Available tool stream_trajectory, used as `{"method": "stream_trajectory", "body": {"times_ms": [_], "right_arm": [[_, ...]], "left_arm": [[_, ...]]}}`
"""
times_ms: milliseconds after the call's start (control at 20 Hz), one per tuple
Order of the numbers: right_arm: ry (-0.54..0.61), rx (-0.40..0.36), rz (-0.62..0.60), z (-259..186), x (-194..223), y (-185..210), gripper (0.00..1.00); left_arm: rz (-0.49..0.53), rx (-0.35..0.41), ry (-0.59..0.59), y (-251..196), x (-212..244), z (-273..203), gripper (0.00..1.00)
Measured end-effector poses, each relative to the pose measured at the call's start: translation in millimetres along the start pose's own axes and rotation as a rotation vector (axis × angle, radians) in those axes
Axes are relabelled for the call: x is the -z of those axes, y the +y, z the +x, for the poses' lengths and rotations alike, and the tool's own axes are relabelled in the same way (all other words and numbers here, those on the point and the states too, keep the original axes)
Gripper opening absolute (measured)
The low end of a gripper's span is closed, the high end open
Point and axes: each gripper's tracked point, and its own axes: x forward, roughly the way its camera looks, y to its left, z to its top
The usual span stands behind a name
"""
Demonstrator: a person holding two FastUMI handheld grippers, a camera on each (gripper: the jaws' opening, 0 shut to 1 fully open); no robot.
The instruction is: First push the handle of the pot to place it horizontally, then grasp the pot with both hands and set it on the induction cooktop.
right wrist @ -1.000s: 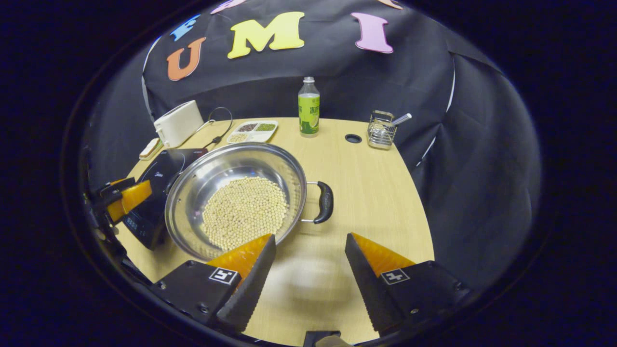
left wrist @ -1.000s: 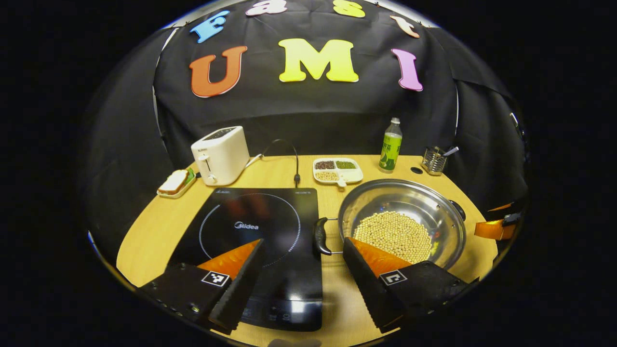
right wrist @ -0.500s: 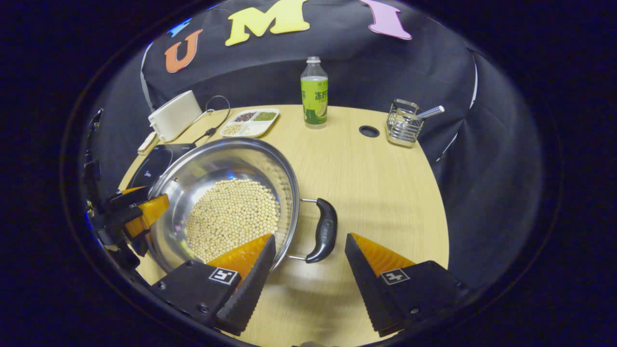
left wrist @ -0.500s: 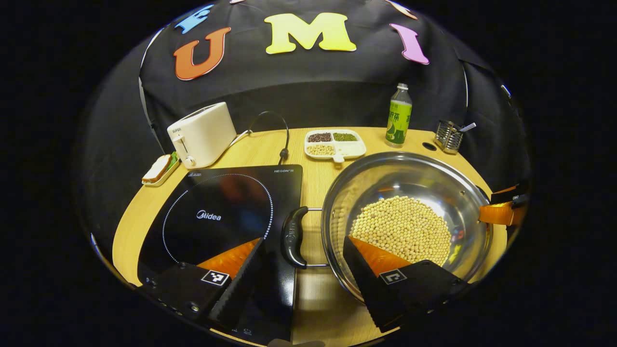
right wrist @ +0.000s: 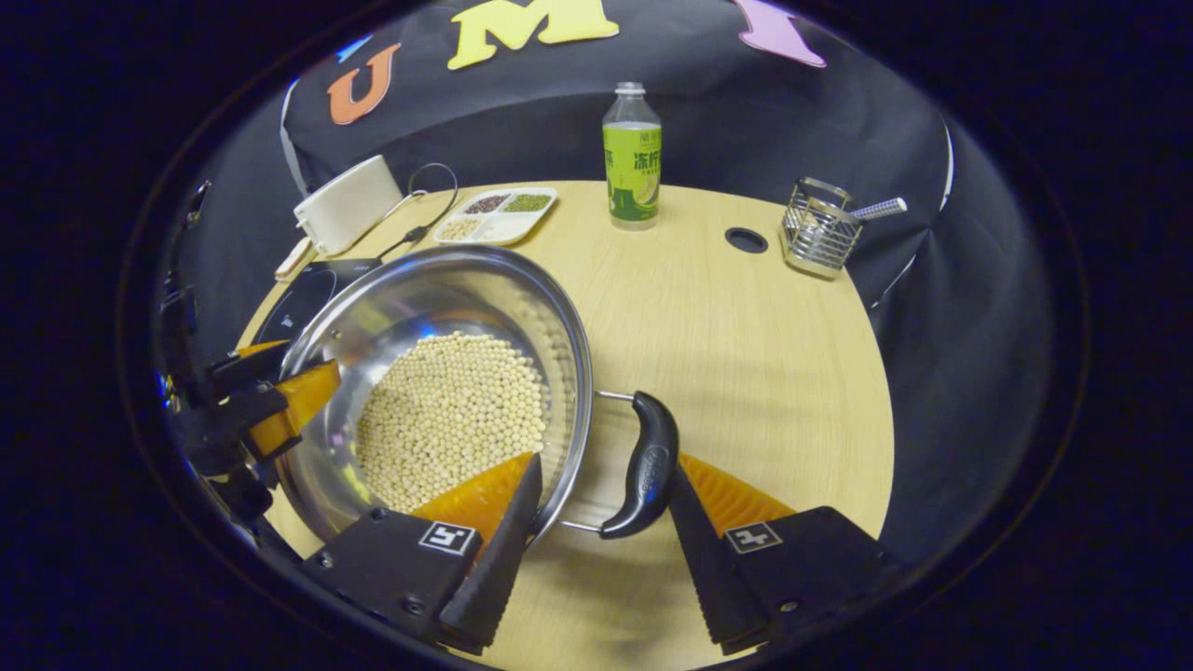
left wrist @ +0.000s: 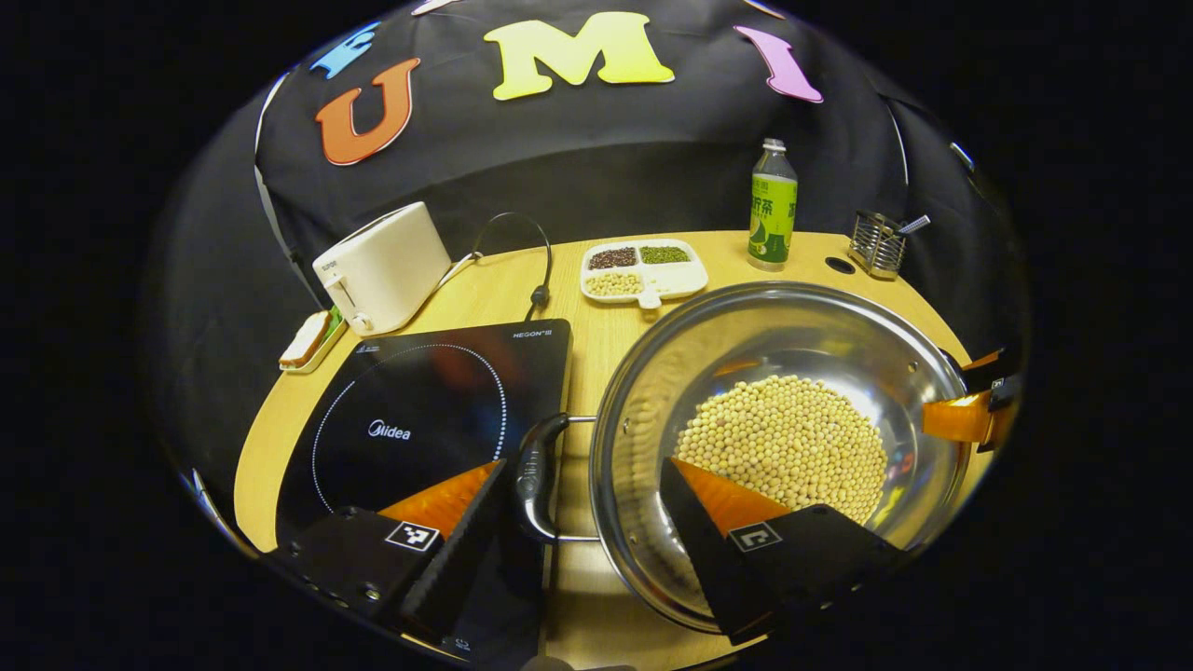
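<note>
A steel pot [left wrist: 652, 373] holding soybeans [left wrist: 783, 438] stands on the wooden table just right of the black induction cooktop [left wrist: 410, 419]. In the left gripper view, my left gripper [left wrist: 587, 531] is open, and the pot's black left handle [left wrist: 533, 475] lies between its fingers, close to the left one. In the right gripper view, my right gripper [right wrist: 601, 540] is open around the pot's other black handle [right wrist: 645, 466], which sits against the right finger. The pot [right wrist: 391, 308] spreads left of it. Each gripper also appears at the pot's far side in the other's view.
At the back of the table stand a white toaster [left wrist: 382, 266], a divided tray of beans [left wrist: 643, 270], a green bottle [left wrist: 774, 219] and a wire holder [left wrist: 876, 244]. A bread plate [left wrist: 308, 340] lies far left. A cable hole [right wrist: 746, 239] sits near the holder.
Both grippers have moved forward and down toward the pot. Each handle, ahead of the fingertips a second ago, now lies between the open fingers. The pot has stayed in place.
</note>
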Motion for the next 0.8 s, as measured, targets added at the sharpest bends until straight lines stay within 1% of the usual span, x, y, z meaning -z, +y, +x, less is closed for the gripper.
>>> {"method": "stream_trajectory", "body": {"times_ms": [100, 150, 200, 250, 300, 450, 500, 550, 600, 650, 700, 800], "right_arm": [[0.009, -0.006, 0.028, 0.5, 0.9, 0.0, 0.77], [0.007, -0.004, 0.042, 0.6, -0.1, -0.4, 0.75], [0.006, 0.002, 0.055, 0.6, -0.2, -0.5, 0.73], [0.006, 0.007, 0.052, 0.5, -0.4, -0.6, 0.72], [0.009, 0.012, 0.056, 1.5, 0.5, -0.8, 0.7], [0.026, 0.022, 0.058, 1.1, 0.3, -1.2, 0.67], [0.024, 0.014, 0.069, 1.3, -0.5, -1.0, 0.65], [0.021, 0.005, 0.076, 0.5, -1.8, -1.8, 0.65], [0.024, -0.002, 0.095, 1.0, -2.7, -2.8, 0.63], [0.026, -0.007, 0.111, 1.1, -3.8, -3.2, 0.62], [0.028, -0.012, 0.119, 1.8, -3.8, -2.2, 0.56], [0.027, -0.016, 0.14, 0.3, -4.0, -2.5, 0.52]], "left_arm": [[0.021, -0.047, 0.012, 8.5, 1.9, 3.4, 0.9], [0.013, -0.049, 0.018, 7.7, 3.1, 6.5, 0.8], [0.012, -0.049, 0.029, 7.5, 2.7, 6.3, 0.76], [0.008, -0.046, 0.044, 8.1, 2.3, 5.5, 0.87], [0.0, -0.047, 0.058, 8.5, 2.5, 6.1, 0.76], [-0.045, -0.056, 0.104, 8.9, 1.0, 5.8, 0.71], [-0.051, -0.055, 0.108, 8.4, 0.6, 3.1, 0.6], [-0.059, -0.052, 0.113, 8.2, 2.1, 2.4, 0.78], [-0.063, -0.052, 0.111, 7.5, 2.4, 2.2, 0.68], [-0.067, -0.055, 0.113, 7.1, 2.6, 0.1, 0.66], [-0.073, -0.058, 0.107, 8.1, 3.2, -0.6, 0.66], [-0.078, -0.059, 0.107, 7.7, 2.8, -0.7, 0.64]]}}
